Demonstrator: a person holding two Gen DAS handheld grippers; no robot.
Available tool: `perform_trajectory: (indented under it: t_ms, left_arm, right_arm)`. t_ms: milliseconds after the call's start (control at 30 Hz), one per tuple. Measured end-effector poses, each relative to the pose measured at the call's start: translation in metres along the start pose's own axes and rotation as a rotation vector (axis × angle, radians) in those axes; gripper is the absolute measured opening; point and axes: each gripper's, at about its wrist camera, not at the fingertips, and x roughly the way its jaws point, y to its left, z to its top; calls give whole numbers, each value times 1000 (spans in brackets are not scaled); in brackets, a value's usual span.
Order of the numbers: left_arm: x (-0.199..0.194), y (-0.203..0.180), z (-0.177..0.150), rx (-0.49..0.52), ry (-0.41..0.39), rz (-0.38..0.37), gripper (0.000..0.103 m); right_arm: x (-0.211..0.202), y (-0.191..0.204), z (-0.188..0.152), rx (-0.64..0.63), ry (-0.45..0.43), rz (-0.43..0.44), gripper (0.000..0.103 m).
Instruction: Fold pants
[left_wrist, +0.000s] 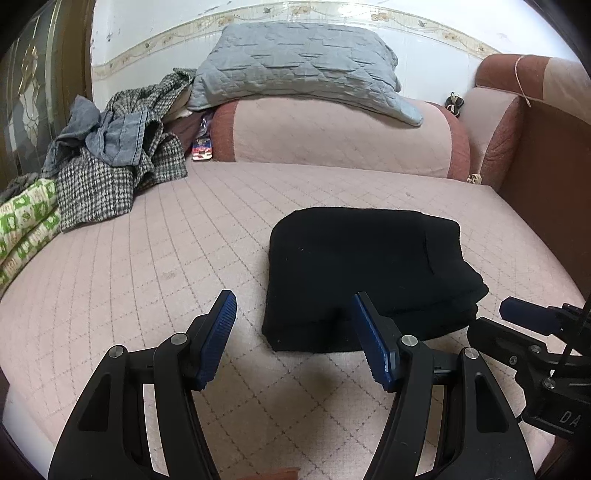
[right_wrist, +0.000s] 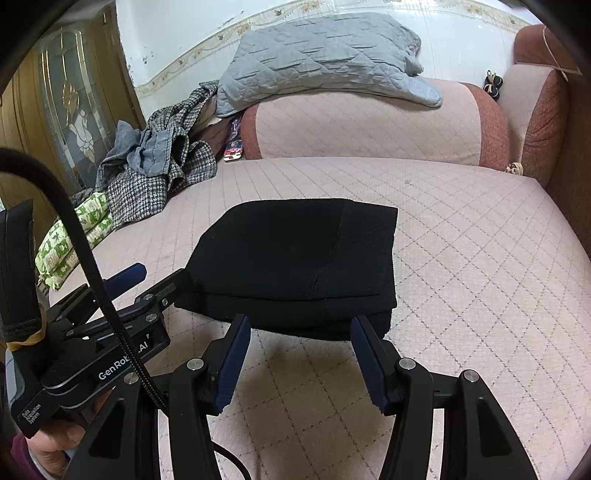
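The black pants lie folded, soft and floppy on the bed, best lifted by the thick near edge, while both the left gripper and right gripper hang spread and empty.

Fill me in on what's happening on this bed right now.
A person holds a two-finger gripper in each hand and is folding pants. The black pants lie as a compact folded bundle on the pink quilted bed cover. The left gripper and the right gripper both sit at the bundle's near edge with jaws open, gripping nothing. A heap of other clothes lies apart at the far left, and a grey quilt rests on the bolster behind.
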Motion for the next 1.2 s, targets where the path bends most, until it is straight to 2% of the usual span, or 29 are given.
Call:
perform_trajectory:
  t_ms: [433, 1200]
  left_arm:
    - [0, -10, -3, 42, -6, 9, 65]
    - [3, 2, -3, -6, 1, 13, 65]
  right_arm:
    - [0, -4, 0, -5, 13, -1, 55]
    - [1, -10, -2, 1, 25, 11, 56]
